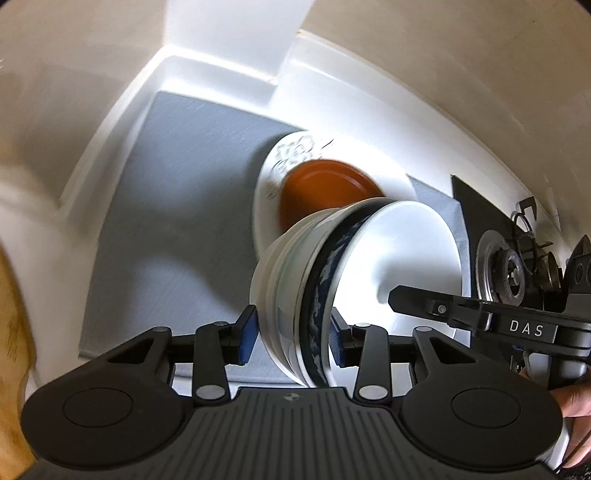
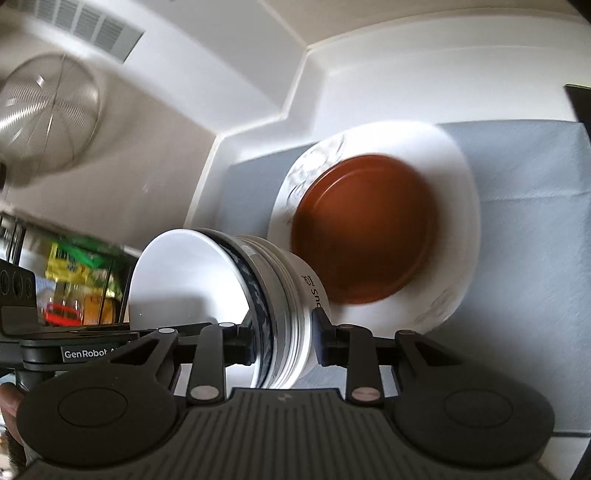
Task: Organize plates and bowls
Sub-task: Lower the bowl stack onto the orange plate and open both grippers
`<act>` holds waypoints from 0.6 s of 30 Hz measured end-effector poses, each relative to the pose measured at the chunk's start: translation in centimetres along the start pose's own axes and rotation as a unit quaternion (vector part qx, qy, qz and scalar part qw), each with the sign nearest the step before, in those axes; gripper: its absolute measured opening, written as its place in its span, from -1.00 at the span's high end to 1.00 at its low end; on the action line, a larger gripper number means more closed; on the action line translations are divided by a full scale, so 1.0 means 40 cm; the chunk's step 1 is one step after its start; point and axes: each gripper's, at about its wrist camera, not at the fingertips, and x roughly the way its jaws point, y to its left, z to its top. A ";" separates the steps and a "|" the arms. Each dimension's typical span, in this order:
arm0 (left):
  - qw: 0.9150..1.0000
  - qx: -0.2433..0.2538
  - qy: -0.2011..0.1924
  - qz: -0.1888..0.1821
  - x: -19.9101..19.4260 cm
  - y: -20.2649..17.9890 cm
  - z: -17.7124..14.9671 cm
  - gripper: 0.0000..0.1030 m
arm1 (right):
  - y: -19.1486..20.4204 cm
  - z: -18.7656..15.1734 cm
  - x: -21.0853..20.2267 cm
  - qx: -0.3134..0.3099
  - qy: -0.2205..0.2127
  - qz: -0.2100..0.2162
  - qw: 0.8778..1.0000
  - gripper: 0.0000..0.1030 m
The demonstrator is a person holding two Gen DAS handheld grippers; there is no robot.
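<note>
A grey mat (image 1: 177, 221) covers the white counter (image 1: 351, 110), and on it, at about twelve o'clock from the left claw (image 1: 293, 338), sits a white patterned plate (image 1: 284, 155) carrying a brown dish (image 1: 325, 188) face down. A gas burner (image 1: 513, 269) lies at three o'clock in the left wrist view, on a dark hob beyond the mat's edge. In the right wrist view a round metal strainer (image 2: 48, 110) hangs at ten o'clock under a wall vent (image 2: 92, 26), and bright packets (image 2: 77, 280) show at nine o'clock. The stack of white bowls (image 1: 303, 291), tipped on its side with a dark blue band round the top rim, is held up above the mat, partly covering the plate behind it. The left claw is clamped across the stack's rims, its blue pads (image 1: 247, 339) pressing either side. The right claw (image 2: 284, 341) grips the same stack (image 2: 280, 295) from the opposite side, fingers closed on the rims, the bowls' mouth facing nine o'clock in its view. A hand (image 1: 572, 402) shows at four o'clock.
</note>
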 end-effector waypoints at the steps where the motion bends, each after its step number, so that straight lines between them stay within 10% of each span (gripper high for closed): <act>1: 1.000 -0.003 0.001 -0.004 0.007 -0.004 0.013 0.20 | -0.006 0.011 -0.004 0.001 -0.002 -0.003 1.000 0.37; 18: 0.999 -0.026 0.025 -0.029 0.135 -0.043 0.168 0.20 | -0.109 0.163 0.015 0.018 -0.015 -0.037 0.999 0.37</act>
